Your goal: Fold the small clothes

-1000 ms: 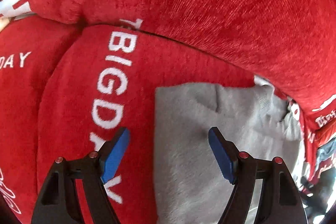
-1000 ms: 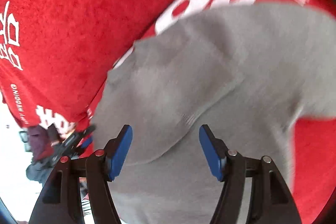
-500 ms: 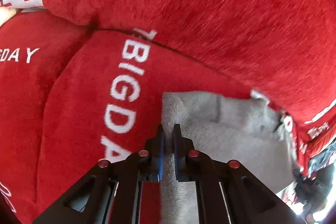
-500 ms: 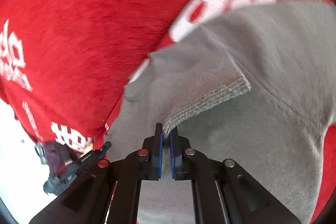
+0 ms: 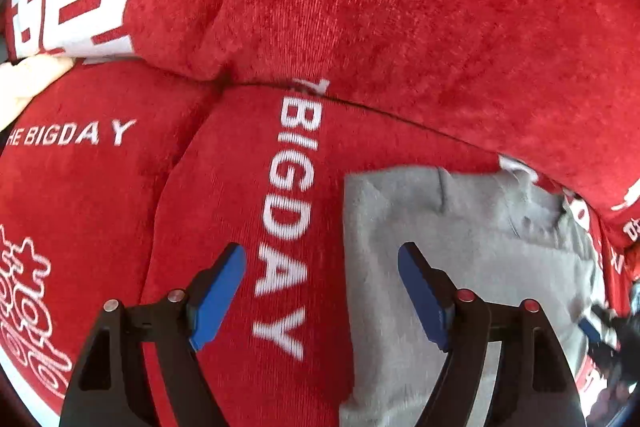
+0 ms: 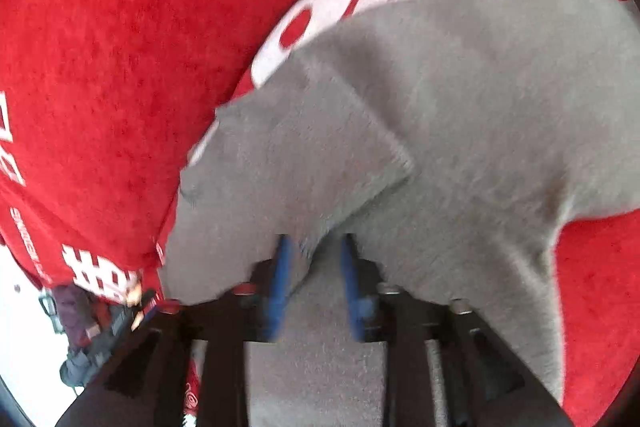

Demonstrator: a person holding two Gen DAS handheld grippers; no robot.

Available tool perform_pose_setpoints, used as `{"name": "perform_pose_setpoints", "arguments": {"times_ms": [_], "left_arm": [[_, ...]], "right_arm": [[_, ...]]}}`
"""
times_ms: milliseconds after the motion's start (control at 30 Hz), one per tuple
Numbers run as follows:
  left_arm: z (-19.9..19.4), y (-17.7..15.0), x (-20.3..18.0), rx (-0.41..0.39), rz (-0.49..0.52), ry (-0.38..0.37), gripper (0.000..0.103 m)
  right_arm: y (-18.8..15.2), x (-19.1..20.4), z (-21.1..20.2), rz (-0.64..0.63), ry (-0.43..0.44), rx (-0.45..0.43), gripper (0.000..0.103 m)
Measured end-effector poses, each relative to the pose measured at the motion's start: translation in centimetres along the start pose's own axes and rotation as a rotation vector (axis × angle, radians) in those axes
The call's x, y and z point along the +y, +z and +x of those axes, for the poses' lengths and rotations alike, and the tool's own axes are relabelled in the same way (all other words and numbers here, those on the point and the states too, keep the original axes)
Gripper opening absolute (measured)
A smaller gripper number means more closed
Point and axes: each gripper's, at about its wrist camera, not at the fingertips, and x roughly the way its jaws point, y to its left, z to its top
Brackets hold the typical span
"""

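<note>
The grey garment [image 5: 460, 267] is lying on the red cushion [image 5: 240, 207]. The left gripper [image 5: 322, 287] is opening, jaws wide, empty. The right gripper [image 6: 316, 279] is opening, pads apart over the fabric's folded edge.

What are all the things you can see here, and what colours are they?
grey garment: one, grey, lying on the red seat cushion, one flap folded over itself in the right wrist view.
red cushions: several, red plush with white letters reading BIGDAY; one back cushion behind, seat cushions below.
cream cloth: one, cream, at the far left edge, partly hidden.
dark clutter: dark, lower left beyond the cushion edge, too blurred to name.
left gripper: one, black with blue pads, just opened wide over the garment's left edge, holding nothing.
right gripper: one, black with blue pads, blurred, jaws just opening with the grey flap's edge between them.
</note>
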Motion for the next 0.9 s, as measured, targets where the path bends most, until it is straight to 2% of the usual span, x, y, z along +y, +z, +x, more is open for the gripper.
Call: {"name": "perform_pose_setpoints", "arguments": {"times_ms": [67,100,167,233,333,400,467,533,600,700,800,900], "left_arm": [[-0.8,-0.9,-0.2,0.01,0.017,-0.004,0.079],[-1.1,-1.5,-0.6,0.012,0.03,0.0,0.079],[-1.6,-2.9,-1.0,0.011,0.051,0.021,0.079],[-1.5,-4.5,-1.1,0.014,0.076,0.074,0.079],[-0.3,-6.4,-0.2,0.046,0.126,0.182,0.079],[-0.3,-7.2,1.1,0.034,0.122,0.2,0.079],[-0.2,-7.4,2.3,0.079,0.093,0.241,0.079],[-0.8,-7.6,3.1,0.08,0.061,0.231,0.079],[-1.9,-7.9,3.1,0.078,0.067,0.232,0.079],[-3.3,-8.1,2.2,0.07,0.077,0.21,0.079],[-4.2,-8.7,-0.2,0.076,0.085,0.16,0.079],[-4.5,-9.1,-4.4,0.089,0.122,0.102,0.079]], "right_arm": [[1.1,-0.4,-0.6,0.039,0.016,-0.028,0.048],[1.3,-0.5,-0.5,0.044,0.017,-0.025,0.043],[1.9,-0.3,-0.5,0.021,-0.04,-0.026,0.037],[2.1,-0.5,-0.8,-0.03,-0.122,-0.033,0.034],[1.6,-0.7,-1.0,-0.054,-0.133,-0.027,0.033],[1.2,-0.7,-1.5,-0.081,-0.148,-0.02,0.036],[0.7,-0.6,-2.0,-0.11,-0.159,-0.003,0.037],[0.4,-0.7,-2.4,-0.123,-0.157,0.011,0.042],[-0.1,-1.0,-2.7,-0.123,-0.145,0.029,0.051],[-0.7,-1.8,-3.8,-0.115,-0.134,0.049,0.054],[-1.6,-2.8,-4.8,-0.102,-0.125,0.078,0.054],[-2.2,-3.4,-5.4,-0.08,-0.125,0.089,0.054]]}}
